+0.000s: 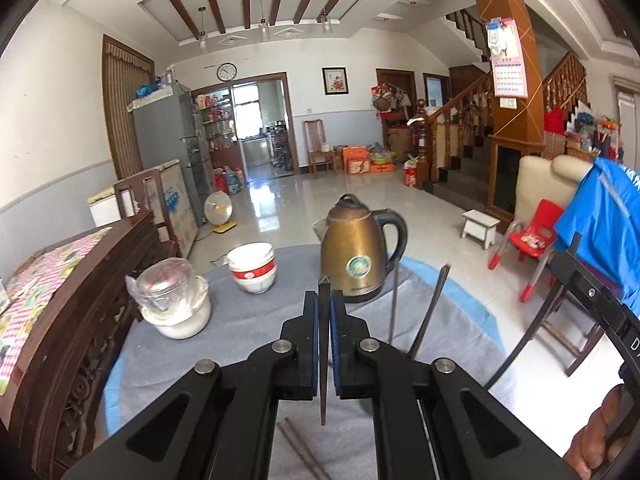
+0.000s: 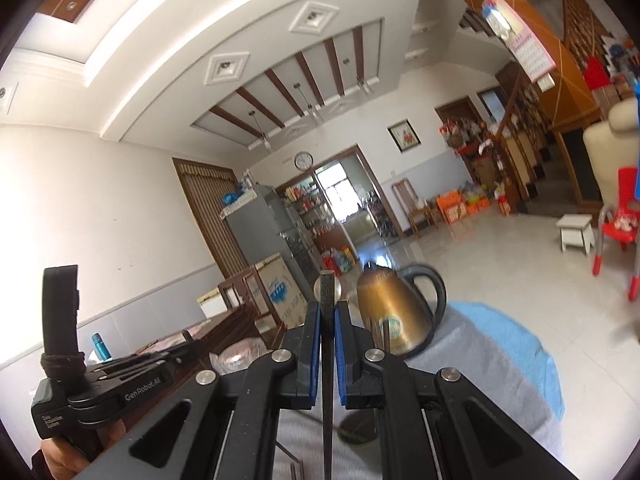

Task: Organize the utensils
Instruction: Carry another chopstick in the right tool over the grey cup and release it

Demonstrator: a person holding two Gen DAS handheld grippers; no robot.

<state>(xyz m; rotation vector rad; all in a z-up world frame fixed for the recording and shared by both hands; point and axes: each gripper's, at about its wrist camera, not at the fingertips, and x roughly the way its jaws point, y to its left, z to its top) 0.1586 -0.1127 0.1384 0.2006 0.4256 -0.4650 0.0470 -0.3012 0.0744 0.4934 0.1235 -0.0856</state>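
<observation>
My left fingers (image 1: 324,300) are pinching a dark chopstick (image 1: 323,360). It runs upright btwn the blue pads, top end poking just above the tips, pointed end hanging below. My right fingers (image 2: 327,312) are clamped on another dark chopstick (image 2: 327,380), held the same way: square top sticking out above the tips, thin end trailing down past the bottom of the view.

Two more dark chopsticks (image 1: 412,308) show in the left wrist view, just right of my left fingers, leaning apart in a V w/ the kettle (image 1: 356,252) behind them. Can't tell what holds them up; their lower ends are hidden behind the gripper body. A further pair of thin sticks (image 1: 296,452) lies flat on the cloth below my left gripper, partly hidden.

The tabletop (image 1: 224,344) is round, covered w/ a grey cloth w/ a blue border. On it: the brass-coloured kettle w/ black handle at the far side, a stack of white bowls w/ red bands (image 1: 253,268) left of it, and nearer left a white container (image 1: 176,304) w/ clear plastic-wrapped stuff on top.

My hand (image 1: 600,436) shows at the right edge of the left view, on the other gripper's handle.
</observation>
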